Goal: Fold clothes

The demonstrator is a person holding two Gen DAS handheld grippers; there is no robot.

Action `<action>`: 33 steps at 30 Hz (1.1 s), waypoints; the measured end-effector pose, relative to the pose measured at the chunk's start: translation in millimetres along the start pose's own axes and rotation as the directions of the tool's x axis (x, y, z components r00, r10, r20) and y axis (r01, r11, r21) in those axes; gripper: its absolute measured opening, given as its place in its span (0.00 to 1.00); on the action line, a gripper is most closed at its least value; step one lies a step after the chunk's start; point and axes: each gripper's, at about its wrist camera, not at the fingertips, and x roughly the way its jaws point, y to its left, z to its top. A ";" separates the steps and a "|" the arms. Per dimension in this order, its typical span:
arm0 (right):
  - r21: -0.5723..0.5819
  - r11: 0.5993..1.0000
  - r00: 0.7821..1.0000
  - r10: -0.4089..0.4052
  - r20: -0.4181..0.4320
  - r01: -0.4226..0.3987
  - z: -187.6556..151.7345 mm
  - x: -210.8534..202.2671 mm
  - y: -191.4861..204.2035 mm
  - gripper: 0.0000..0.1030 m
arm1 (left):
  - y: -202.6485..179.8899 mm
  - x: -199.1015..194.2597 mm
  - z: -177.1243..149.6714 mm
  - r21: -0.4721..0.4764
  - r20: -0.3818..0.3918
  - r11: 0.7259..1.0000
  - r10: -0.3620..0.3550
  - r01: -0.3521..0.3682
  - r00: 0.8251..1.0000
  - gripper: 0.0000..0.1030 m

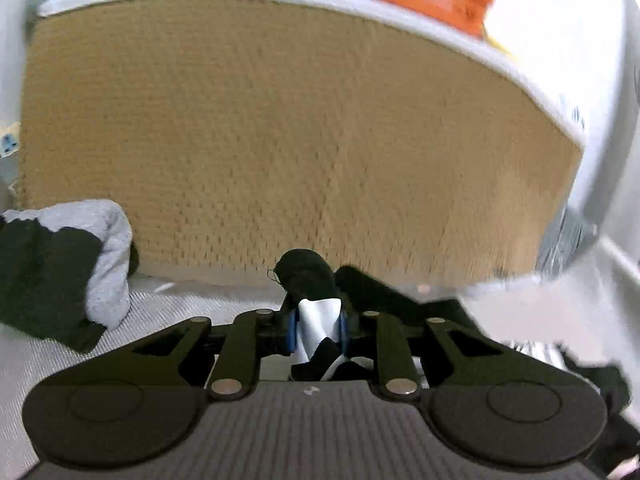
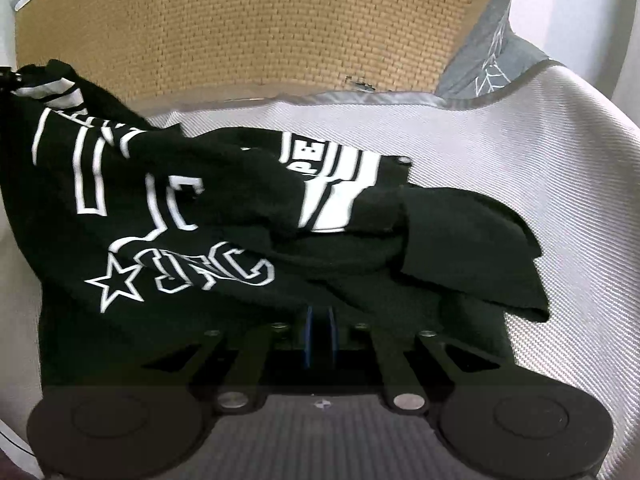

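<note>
In the left wrist view, the left gripper (image 1: pixel 318 326) tilts moderately downward toward a tan woven panel (image 1: pixel 280 140), raised above the pale textured cover (image 1: pixel 168 300). Its blue pads are nearly together, pinching a bunched fold of the black-and-white garment (image 1: pixel 316 280) that pokes up between them. A grey and dark pile of clothes (image 1: pixel 64 268) lies at the left. In the right wrist view, the right gripper (image 2: pixel 319 334) points more steeply down at the cover (image 2: pixel 540 152). Its jaws are pressed close on the garment's (image 2: pixel 180 216) near hem. The garment sprawls crumpled across the cover, its white lettering and star showing, its left side lifted.
</note>
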 end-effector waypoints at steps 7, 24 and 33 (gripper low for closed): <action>-0.001 1.000 1.000 0.015 0.010 -0.015 9.2 0.3 -5.6 0.10 | 4.5 -20.3 -4.7 -0.059 0.020 0.996 0.073 -0.072 0.997 0.22; -0.289 0.950 0.984 0.148 0.098 -0.114 123.4 39.4 61.9 0.35 | 55.5 -31.0 -59.0 -0.052 -0.209 0.990 0.121 -0.134 0.970 0.24; -0.506 0.844 0.980 0.200 -0.012 -0.179 136.3 76.3 125.5 0.37 | 76.0 -7.6 -88.3 -0.120 -0.354 0.979 0.113 -0.165 0.928 0.25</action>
